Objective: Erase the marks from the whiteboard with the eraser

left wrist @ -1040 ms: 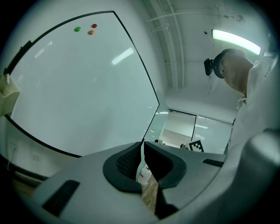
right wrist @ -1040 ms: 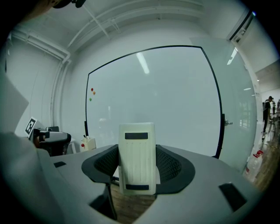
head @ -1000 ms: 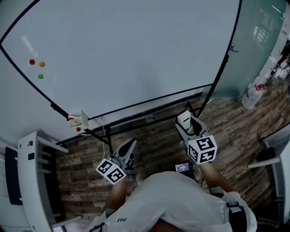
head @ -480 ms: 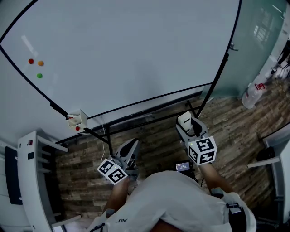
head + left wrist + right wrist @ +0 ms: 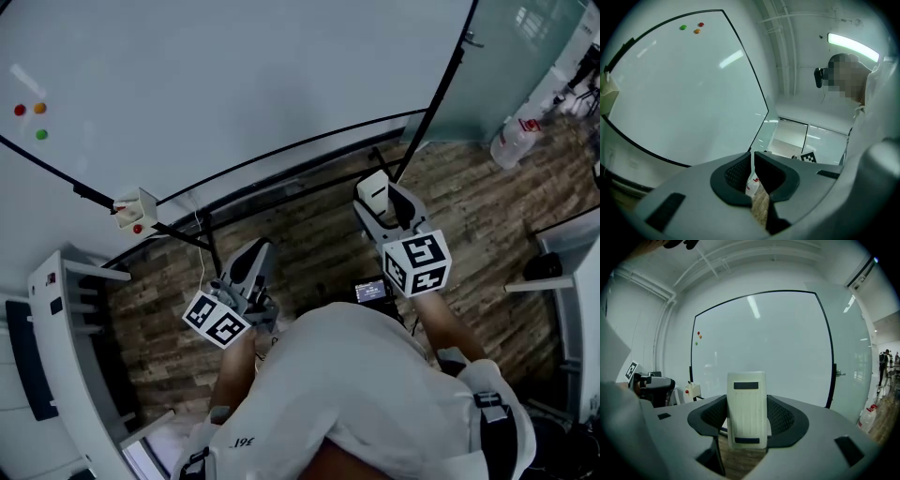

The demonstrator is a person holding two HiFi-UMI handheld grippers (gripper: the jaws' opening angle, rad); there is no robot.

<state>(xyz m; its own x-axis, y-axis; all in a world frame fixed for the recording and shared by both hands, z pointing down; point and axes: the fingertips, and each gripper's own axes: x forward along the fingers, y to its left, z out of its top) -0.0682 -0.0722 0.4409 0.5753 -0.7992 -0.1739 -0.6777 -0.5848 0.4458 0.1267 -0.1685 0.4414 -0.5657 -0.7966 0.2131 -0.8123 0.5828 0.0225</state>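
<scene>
The whiteboard point(image 5: 234, 75) fills the upper part of the head view and looks blank, with no marks showing on it. My right gripper point(image 5: 375, 202) is shut on the white eraser point(image 5: 373, 192), held low in front of the board and apart from it. In the right gripper view the eraser point(image 5: 746, 408) stands upright between the jaws, with the whiteboard point(image 5: 764, 343) behind it. My left gripper point(image 5: 248, 267) hangs below the board's lower edge; its jaws nearly touch with nothing between them in the left gripper view point(image 5: 752, 171).
Three round magnets, red point(image 5: 20, 110), orange point(image 5: 39, 108) and green point(image 5: 41, 134), sit at the board's left. A small white box point(image 5: 136, 211) hangs on the board frame. A white rack point(image 5: 66, 356) stands at left, a plastic bottle point(image 5: 511, 141) on the wood floor at right.
The head view has shifted, so the board now sits higher and further left in the picture. Both grippers keep their places before the body, and the eraser stays held.
</scene>
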